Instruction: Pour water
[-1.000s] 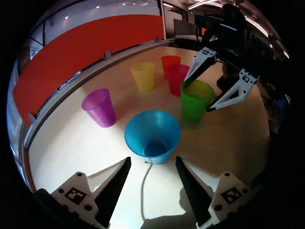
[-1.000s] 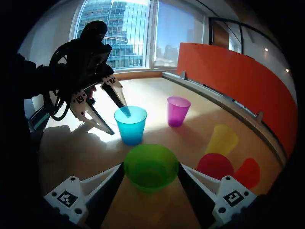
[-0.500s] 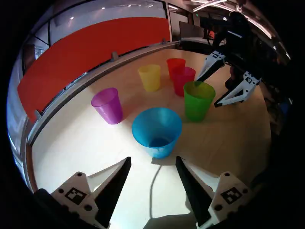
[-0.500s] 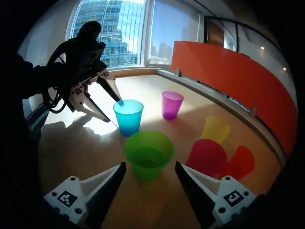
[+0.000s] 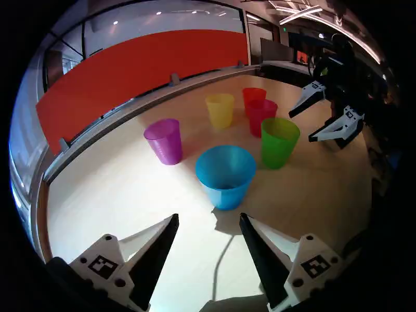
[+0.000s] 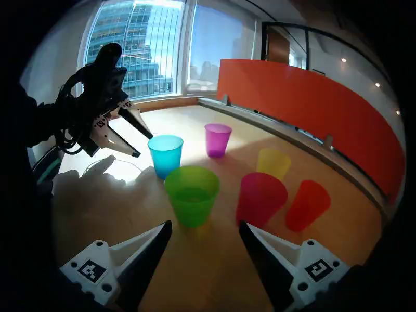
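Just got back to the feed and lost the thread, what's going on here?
A person is working two grippers over a wooden table where six plastic cups stand upright. The left gripper is open and faces the blue cup. The right gripper is open and faces the green cup. Neither touches a cup. The purple cup, yellow cup, pink cup and red cup stand nearby. Whether any cup holds water is hard to tell.

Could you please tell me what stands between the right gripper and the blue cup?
The green cup stands between the open right gripper and the blue cup, just ahead of the fingertips. This shows in the right gripper view.
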Motion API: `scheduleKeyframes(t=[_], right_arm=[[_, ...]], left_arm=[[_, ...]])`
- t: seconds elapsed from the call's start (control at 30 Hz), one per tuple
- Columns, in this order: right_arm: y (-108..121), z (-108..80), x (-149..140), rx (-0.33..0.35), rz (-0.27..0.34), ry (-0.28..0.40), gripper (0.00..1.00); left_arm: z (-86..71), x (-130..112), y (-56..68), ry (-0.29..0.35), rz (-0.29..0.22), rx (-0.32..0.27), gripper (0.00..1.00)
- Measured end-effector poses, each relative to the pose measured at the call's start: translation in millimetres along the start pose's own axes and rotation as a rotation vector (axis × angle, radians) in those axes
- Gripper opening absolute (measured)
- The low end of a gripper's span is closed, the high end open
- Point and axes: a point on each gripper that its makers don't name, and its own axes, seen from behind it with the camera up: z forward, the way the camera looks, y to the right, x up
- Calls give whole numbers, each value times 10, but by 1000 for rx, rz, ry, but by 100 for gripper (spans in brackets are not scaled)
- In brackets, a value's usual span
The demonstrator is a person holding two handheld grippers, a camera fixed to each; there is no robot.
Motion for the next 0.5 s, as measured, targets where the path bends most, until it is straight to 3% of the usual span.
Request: scheduleKeyframes(t=[0.5], right_arm=[[273, -420, 27, -165, 109, 86, 100]], left_arm=[[-260, 73, -105, 99, -107, 125, 86]])
